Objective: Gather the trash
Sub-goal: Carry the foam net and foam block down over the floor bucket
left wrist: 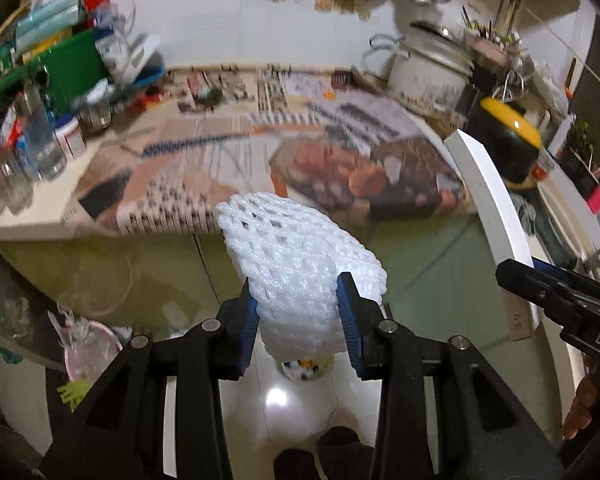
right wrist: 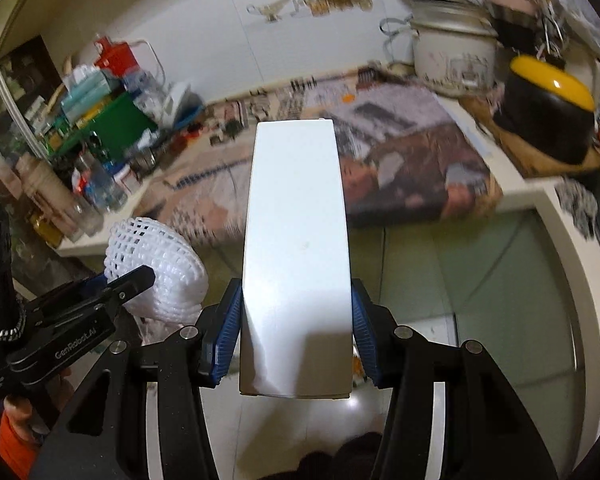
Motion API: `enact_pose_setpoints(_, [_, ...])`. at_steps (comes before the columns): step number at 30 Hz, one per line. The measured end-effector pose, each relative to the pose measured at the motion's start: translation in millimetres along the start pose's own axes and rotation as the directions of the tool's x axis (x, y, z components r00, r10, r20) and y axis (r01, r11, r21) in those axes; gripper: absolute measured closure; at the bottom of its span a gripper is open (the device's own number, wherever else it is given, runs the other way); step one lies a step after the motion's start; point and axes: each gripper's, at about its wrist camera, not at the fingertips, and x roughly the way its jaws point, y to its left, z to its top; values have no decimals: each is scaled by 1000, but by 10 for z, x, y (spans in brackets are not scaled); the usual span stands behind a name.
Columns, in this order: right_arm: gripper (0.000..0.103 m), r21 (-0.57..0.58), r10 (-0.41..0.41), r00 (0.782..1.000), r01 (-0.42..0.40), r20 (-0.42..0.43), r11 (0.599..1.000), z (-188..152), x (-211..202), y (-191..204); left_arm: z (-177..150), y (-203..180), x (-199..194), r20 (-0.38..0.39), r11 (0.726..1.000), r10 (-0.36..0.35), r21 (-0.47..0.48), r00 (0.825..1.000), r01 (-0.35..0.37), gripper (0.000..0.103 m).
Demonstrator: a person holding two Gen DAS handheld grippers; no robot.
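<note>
1. The left gripper (left wrist: 298,320) is squeezed onto a white foam net (left wrist: 300,256), the soft kind that goes around fruit. Its blue pads press both sides of the net, so the net is picked up.
2. The right gripper (right wrist: 296,328) is closed on a long white box (right wrist: 296,240). The box sticks out straight ahead between the two blue pads.
3. Both pieces of trash are up in the air in front of the counter (left wrist: 20,216), over the floor. They are off the counter, so I think the picking-up part is done for these two.
4. What is left, I think, is dropping them in a bin. A small round tub (left wrist: 304,368) sits on the floor right under the net. It might be the bin, but the net hides most of it, so I cannot say for sure.
5. The counter is covered with printed paper (left wrist: 340,168). I cannot tell if more trash is lying there, because the picture is blurry.
6. Around it are clear bottles (left wrist: 40,148), a green box (left wrist: 76,68), a white pot (left wrist: 428,68) and a black and yellow cooker (left wrist: 504,136).
7. The two grippers are near each other, side by side. The long box could bump the counter edge or the other gripper when it is lowered.
8. The person's dark feet (left wrist: 324,452) are just below too.
</note>
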Motion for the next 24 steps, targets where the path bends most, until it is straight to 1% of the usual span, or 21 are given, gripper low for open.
enact_pose_setpoints(2, [55,7,-11,1000,12,-28,1000,-109,52,-49,-107,-15,108,-31,1000,-8,-6,999,8,66])
enact_pose_setpoints(6, [55,21,-48,995,50,-89,999,-321,241,-238,-325,-97,468,-112,1000,-23,-18,993,21,66])
enact_pose_setpoints(8, [55,37,-47,991,52,-121,998,-415,358,-357,-417,-141,644,-145,1000,-23,-19,989,20,66])
enact_pose_setpoints(14, [55,22,-67,979,73,-195,997,-718,777,-663,-806,-245,1426,-252,999,-17,-49,968,5,66])
enact_pose_setpoints(18, [55,20,-62,967,69,-248,997,-975,1222,-928,-1140,-278,2013,-298,997,-10,-71,954,-11,66])
enact_pose_setpoints(19, [55,18,-61,965,68,-257,998,-1022,1310,-974,-1262,-278,2211,-311,997,-9,-79,951,-16,66])
enact_pose_setpoints(24, [55,16,-47,949,54,-313,998,-1438,1980,-1243,-1725,-230,2976,-359,993,-27,-116,933,-16,65])
